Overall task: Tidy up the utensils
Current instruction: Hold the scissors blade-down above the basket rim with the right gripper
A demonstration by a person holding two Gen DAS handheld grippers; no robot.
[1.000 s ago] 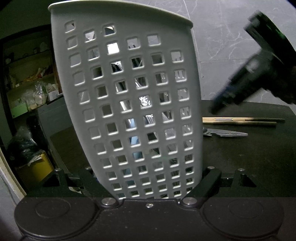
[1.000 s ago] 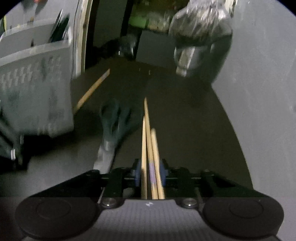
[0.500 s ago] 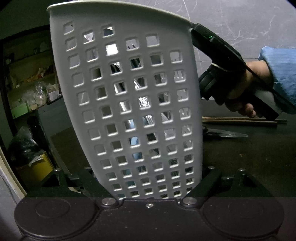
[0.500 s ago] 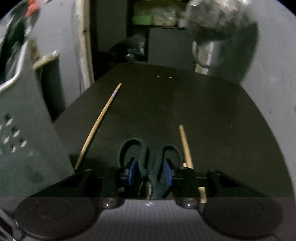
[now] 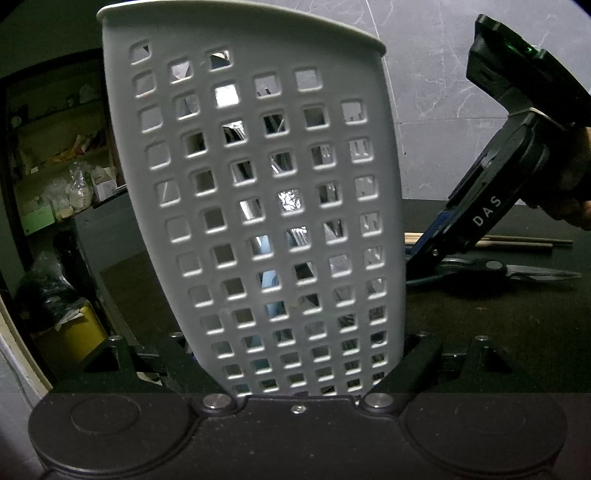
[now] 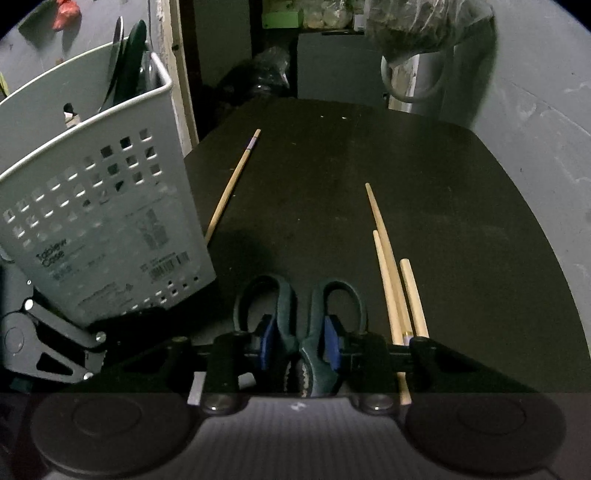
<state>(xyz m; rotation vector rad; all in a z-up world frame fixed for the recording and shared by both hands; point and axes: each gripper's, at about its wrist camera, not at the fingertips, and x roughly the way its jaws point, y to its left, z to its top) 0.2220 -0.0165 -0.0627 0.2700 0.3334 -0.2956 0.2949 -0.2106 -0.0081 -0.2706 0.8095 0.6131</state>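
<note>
My left gripper (image 5: 299, 350) is shut on the base of a grey perforated utensil basket (image 5: 258, 221), holding it tilted. In the right wrist view the same basket (image 6: 103, 221) stands at the left with dark utensil handles (image 6: 125, 66) sticking out of it. Dark-handled scissors (image 6: 299, 302) lie flat on the black table (image 6: 443, 221). My right gripper (image 6: 299, 343) is down over them, its blue pads close on either side of the handle shanks. Three wooden chopsticks (image 6: 391, 280) lie just right of it. A single chopstick (image 6: 232, 184) lies beside the basket.
From the left wrist view, the right gripper (image 5: 417, 247) slants down onto the scissors (image 5: 491, 267), with chopsticks (image 5: 524, 242) behind. Cluttered shelves and a yellow box (image 5: 70, 332) are at the left. A plastic-wrapped bundle (image 6: 424, 33) hangs beyond the table's far edge.
My right gripper has left the chopsticks, shifted left and come down over the scissors' handles. The left gripper and the basket have not moved.
</note>
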